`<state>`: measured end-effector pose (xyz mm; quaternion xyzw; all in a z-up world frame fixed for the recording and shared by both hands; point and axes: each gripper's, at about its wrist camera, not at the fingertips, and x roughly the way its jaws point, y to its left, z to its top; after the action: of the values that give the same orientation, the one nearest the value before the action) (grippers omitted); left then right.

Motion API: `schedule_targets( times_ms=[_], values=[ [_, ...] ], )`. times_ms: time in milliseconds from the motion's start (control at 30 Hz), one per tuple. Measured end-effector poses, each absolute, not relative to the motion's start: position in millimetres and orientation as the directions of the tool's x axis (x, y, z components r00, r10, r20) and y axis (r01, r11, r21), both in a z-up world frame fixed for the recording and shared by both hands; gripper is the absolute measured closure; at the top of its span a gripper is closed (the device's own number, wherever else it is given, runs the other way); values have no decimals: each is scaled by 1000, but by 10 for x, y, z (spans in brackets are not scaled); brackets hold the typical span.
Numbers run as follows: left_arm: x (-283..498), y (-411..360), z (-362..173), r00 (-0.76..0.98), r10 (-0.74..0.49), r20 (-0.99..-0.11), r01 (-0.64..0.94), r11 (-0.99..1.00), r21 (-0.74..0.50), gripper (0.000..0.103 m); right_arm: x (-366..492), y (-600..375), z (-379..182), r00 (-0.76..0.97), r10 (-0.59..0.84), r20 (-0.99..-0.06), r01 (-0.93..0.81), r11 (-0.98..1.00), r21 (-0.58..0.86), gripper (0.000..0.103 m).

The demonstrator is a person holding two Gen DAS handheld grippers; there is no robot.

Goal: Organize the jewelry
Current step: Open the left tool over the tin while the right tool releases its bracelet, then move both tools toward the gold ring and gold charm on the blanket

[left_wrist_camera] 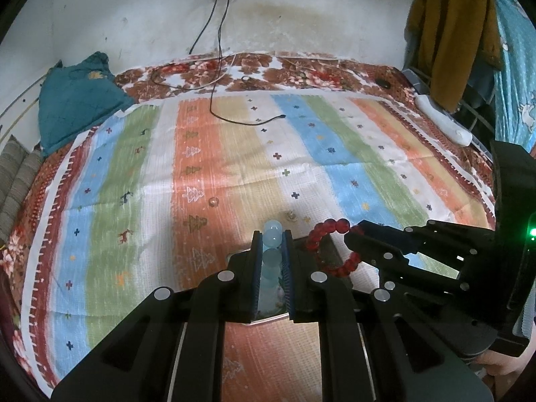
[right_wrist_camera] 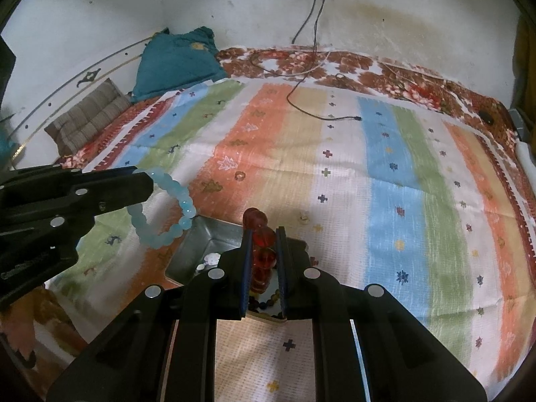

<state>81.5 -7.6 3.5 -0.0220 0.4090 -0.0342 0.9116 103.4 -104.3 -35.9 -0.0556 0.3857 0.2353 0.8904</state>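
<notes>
My left gripper (left_wrist_camera: 272,234) is shut on a pale blue bead bracelet (left_wrist_camera: 272,234), which hangs as a loop in the right wrist view (right_wrist_camera: 174,197). My right gripper (right_wrist_camera: 263,234) is shut on a red bead bracelet (right_wrist_camera: 263,238), which shows as a loop in the left wrist view (left_wrist_camera: 330,231). Both are held above a metal tray (right_wrist_camera: 201,238) on the striped bedspread. The tray holds some small jewelry pieces (right_wrist_camera: 209,259). Two small rings lie on the cloth beyond the tray: one (left_wrist_camera: 213,202) on the orange stripe, one (left_wrist_camera: 290,216) closer.
The striped bedspread (left_wrist_camera: 234,154) covers a bed against a stained white wall. A black charging cable (left_wrist_camera: 248,121) lies at the far middle. A teal cushion (left_wrist_camera: 73,100) sits far left, a white object (left_wrist_camera: 442,120) at the far right edge, and hanging clothes (left_wrist_camera: 449,33) beyond.
</notes>
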Motion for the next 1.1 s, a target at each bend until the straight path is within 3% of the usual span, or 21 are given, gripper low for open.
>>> schedule_targets(
  times_ms=[100, 733, 1100],
  values=[
    [831, -47, 31, 664, -58, -745, 19, 998, -61, 86, 1073, -1078, -373, 597, 355, -719, -435, 897, 81, 75],
    [985, 223, -18, 644, -7, -765, -80, 994, -76, 50, 1287, -1127, -437, 577, 316, -753, -386, 918, 90, 54],
    [1160, 289, -90, 618, 15, -786, -105, 992, -64, 38, 1391, -1146, -435, 566, 323, -758, -377, 919, 110, 40]
  ],
)
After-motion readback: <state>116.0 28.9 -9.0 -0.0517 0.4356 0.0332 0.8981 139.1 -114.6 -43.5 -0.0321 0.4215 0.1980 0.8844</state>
